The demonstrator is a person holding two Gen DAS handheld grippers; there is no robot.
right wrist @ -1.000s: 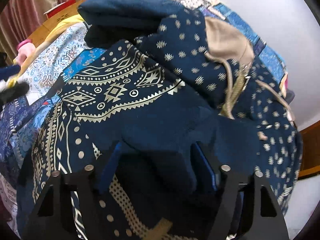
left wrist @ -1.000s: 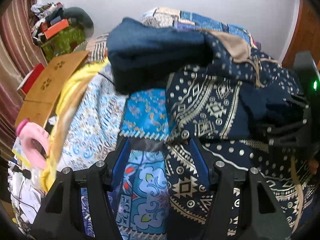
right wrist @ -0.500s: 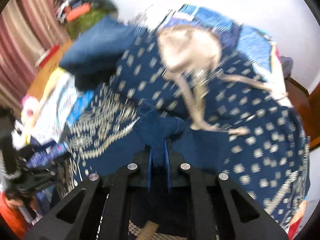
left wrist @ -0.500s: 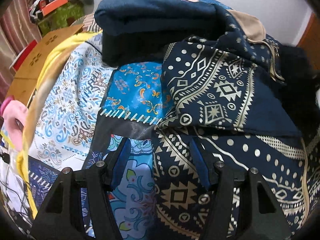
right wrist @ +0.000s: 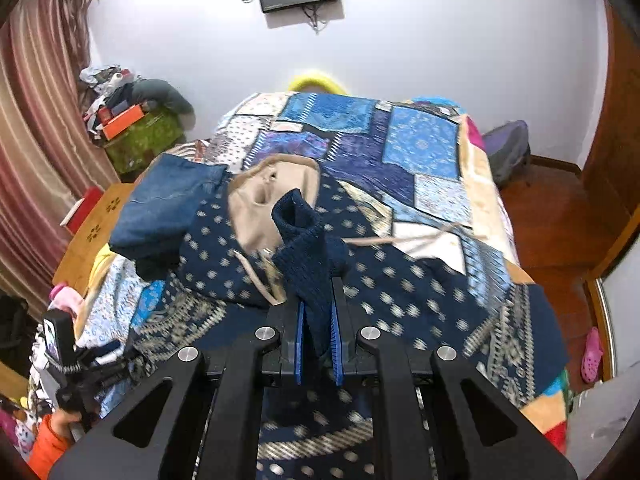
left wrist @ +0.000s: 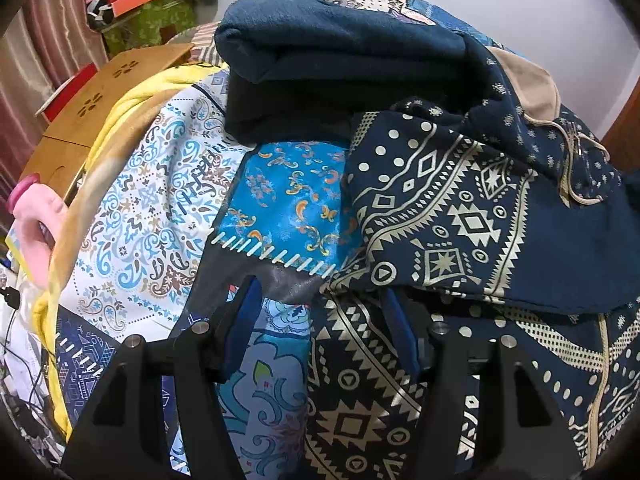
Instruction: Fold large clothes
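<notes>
A bed point(right wrist: 476, 184) under a blue patchwork quilt point(right wrist: 424, 140) carries everything. Just ahead of the right fingers point(right wrist: 337, 320) a navy patterned hoodie point(right wrist: 400, 288) sprawls across it; left of them lie folded blue jeans point(right wrist: 160, 204). The quilt continues beyond, bare to the far edge.

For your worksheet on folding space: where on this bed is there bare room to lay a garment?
Free: the far quilt between the hoodie and the wall. Crowded: the near left, by the folded jeans.
</notes>
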